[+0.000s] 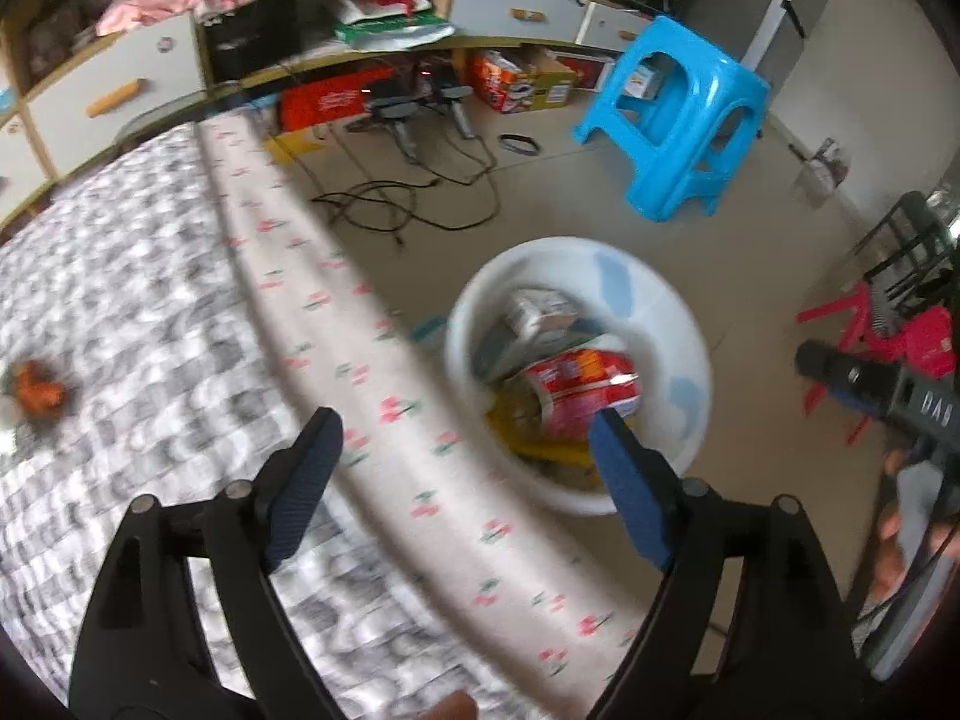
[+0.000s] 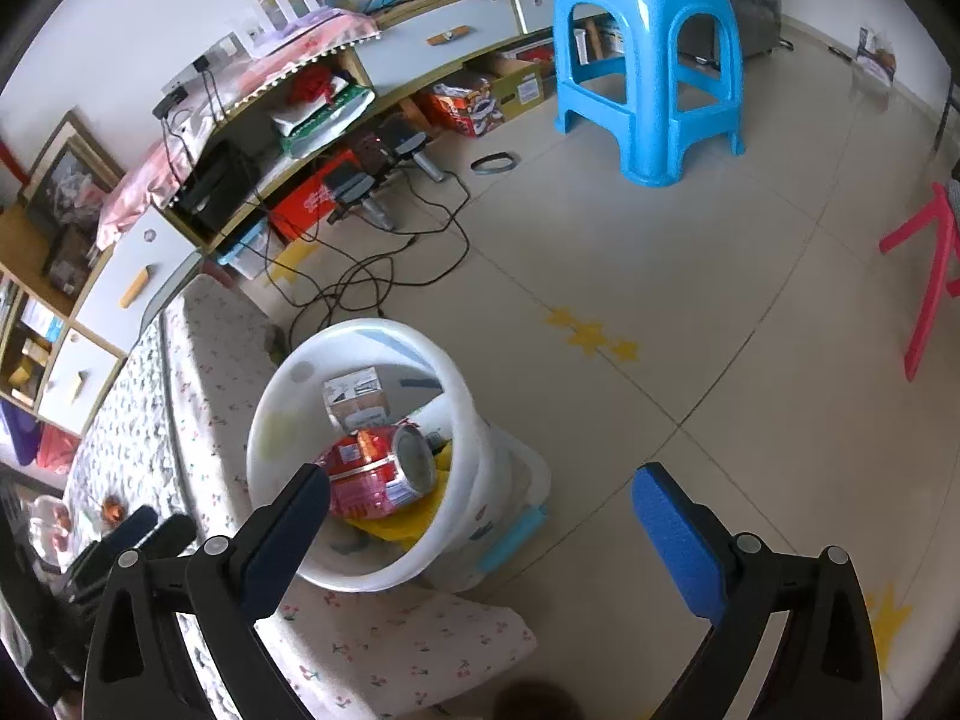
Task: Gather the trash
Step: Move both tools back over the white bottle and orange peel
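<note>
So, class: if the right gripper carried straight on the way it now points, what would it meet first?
Most likely bare floor tile. The right gripper, fingers open and empty, aims just right of the white bucket holding the red can. Depth is unclear, so it might clip the bucket's rim.

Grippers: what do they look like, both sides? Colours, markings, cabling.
Left gripper and right gripper match: black plastic linkage arms with silver pivot pins, flat blue textured finger pads. In the left view, the right unit's black body shows partial white lettering and a thin black cable below.
</note>
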Action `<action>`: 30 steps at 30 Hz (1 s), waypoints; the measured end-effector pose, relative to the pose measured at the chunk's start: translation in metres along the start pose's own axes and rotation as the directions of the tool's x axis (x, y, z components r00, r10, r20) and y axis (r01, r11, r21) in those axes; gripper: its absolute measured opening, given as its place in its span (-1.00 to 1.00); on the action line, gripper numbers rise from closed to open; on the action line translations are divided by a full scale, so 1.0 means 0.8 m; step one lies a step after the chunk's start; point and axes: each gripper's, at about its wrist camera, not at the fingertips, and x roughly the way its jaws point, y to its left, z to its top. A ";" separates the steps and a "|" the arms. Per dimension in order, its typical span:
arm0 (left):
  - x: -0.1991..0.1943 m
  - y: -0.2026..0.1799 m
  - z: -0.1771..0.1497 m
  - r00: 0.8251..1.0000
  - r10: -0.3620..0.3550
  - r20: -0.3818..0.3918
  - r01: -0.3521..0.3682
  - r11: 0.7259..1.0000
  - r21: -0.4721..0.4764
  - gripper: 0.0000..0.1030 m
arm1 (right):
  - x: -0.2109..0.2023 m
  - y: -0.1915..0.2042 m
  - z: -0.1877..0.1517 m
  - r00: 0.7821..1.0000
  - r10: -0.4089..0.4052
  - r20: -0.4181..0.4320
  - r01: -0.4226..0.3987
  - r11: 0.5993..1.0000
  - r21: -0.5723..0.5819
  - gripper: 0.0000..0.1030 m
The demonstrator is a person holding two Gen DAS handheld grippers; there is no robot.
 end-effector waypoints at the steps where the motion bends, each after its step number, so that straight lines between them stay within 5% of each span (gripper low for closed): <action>1: -0.006 0.007 -0.005 1.000 0.018 0.001 -0.018 1.000 -0.008 0.70 | -0.001 0.003 -0.001 1.000 0.003 0.002 -0.003 1.000 -0.004 0.97; 10: -0.052 0.122 -0.042 0.984 0.175 -0.013 -0.175 0.972 -0.157 0.76 | -0.004 0.071 -0.016 0.999 0.032 0.002 -0.032 0.994 -0.101 0.97; 23: -0.099 0.268 -0.070 0.969 0.247 -0.015 -0.230 0.879 -0.417 0.77 | 0.028 0.220 -0.044 0.998 0.055 -0.034 -0.062 0.965 -0.255 0.97; 26: -0.098 0.293 -0.072 0.963 0.268 -0.034 -0.253 0.850 -0.463 0.96 | 0.038 0.253 -0.050 0.997 0.061 -0.043 -0.071 0.957 -0.282 0.97; 30: -0.095 0.323 -0.074 0.959 0.281 -0.044 -0.263 0.817 -0.513 0.98 | 0.054 0.293 -0.060 0.995 0.072 -0.063 -0.088 0.949 -0.304 0.97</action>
